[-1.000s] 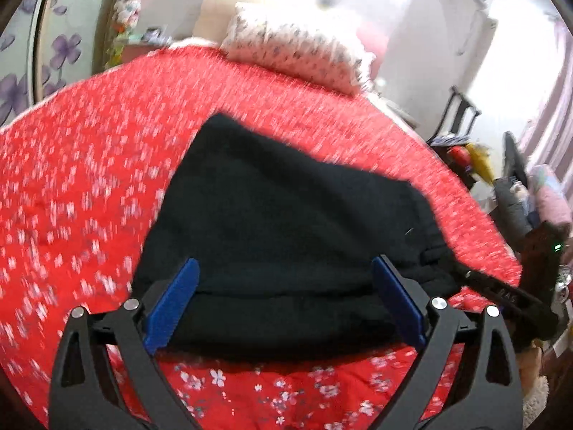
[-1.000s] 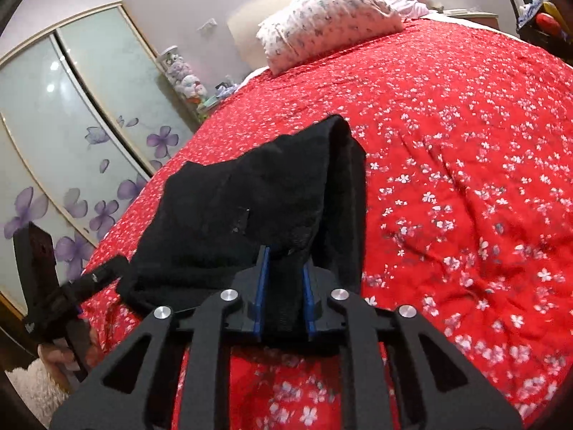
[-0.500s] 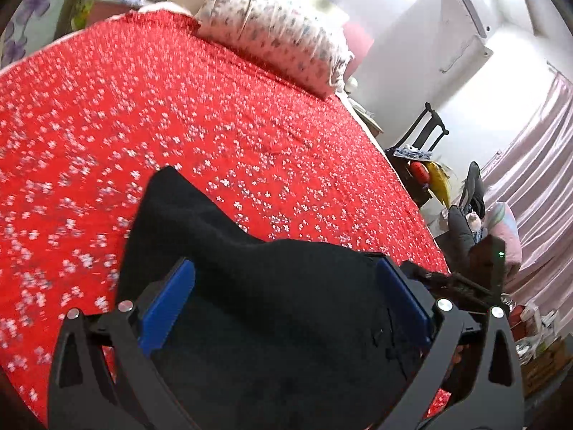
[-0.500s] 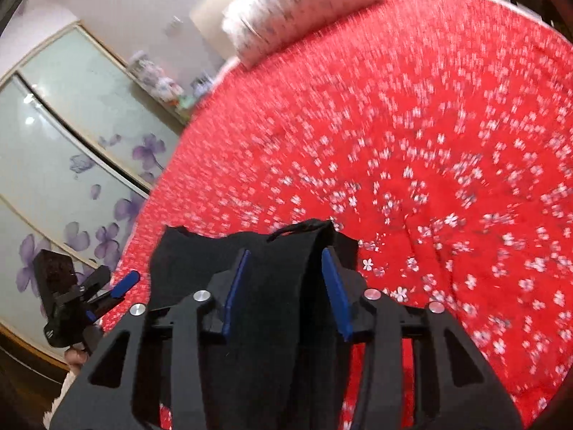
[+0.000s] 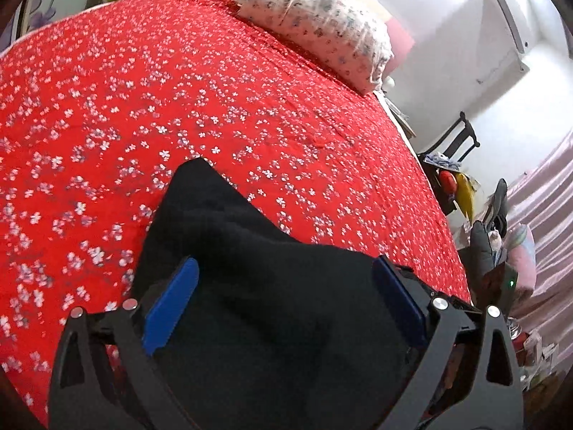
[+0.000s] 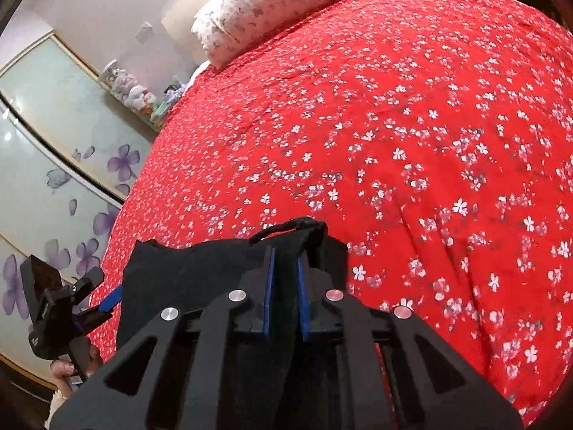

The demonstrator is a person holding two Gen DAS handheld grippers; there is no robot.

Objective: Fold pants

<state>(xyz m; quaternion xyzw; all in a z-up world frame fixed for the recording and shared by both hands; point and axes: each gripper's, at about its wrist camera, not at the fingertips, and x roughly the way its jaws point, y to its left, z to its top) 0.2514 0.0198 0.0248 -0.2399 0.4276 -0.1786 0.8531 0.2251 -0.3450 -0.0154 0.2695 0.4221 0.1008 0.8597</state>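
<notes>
1. On the red flowered bedspread (image 5: 222,114), near its close edge, the black pants (image 5: 272,308) are seen lying in a bunched, partly folded heap.
2. Black cloth is caught between the blue pads of the right gripper (image 6: 284,286), whose jaws are closing on a narrow fold.
3. The left gripper (image 5: 283,304) is held with its jaws wide apart; the pants are spread between them, with no pad pressed on the cloth.
4. A flowered pillow (image 6: 265,3) is seen at the far end of the bed.

Both wrist views close, angled down, sharing bedspread (image 5: 250,107).
</notes>
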